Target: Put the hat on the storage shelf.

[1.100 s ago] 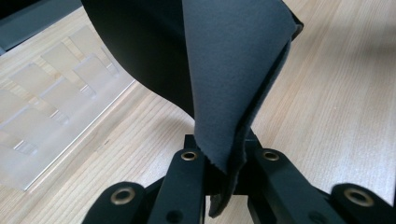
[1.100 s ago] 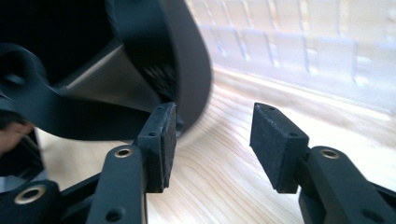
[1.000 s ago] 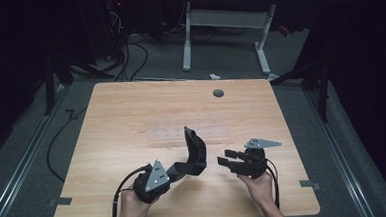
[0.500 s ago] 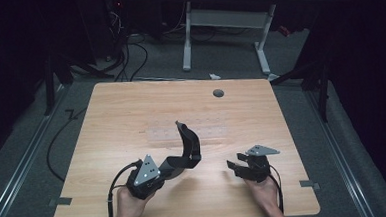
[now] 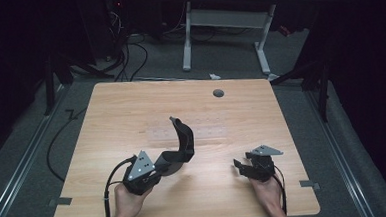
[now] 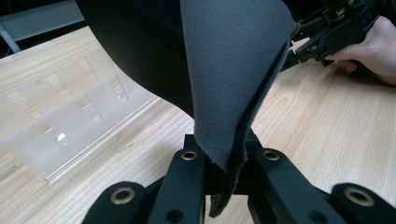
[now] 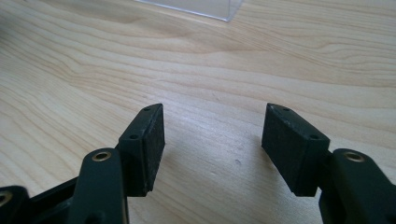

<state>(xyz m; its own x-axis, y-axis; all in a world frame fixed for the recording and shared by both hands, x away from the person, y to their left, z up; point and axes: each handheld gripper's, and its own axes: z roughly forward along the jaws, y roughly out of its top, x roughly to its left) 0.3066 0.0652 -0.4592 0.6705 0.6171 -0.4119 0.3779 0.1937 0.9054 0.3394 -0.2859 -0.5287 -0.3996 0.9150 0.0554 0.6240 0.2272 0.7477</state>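
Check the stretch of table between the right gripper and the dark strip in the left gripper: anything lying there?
Nothing: the high view shows bare wooden table between the right gripper and the dark strip clamped by the left gripper.

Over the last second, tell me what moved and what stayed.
The right hand-held gripper, open and empty, drew back toward the table's near edge. The left hand-held gripper shifted slightly left, carrying the dark cloth it stays clamped on. The clear holder stayed put.

One dark cloth, one clear rack, two grippers
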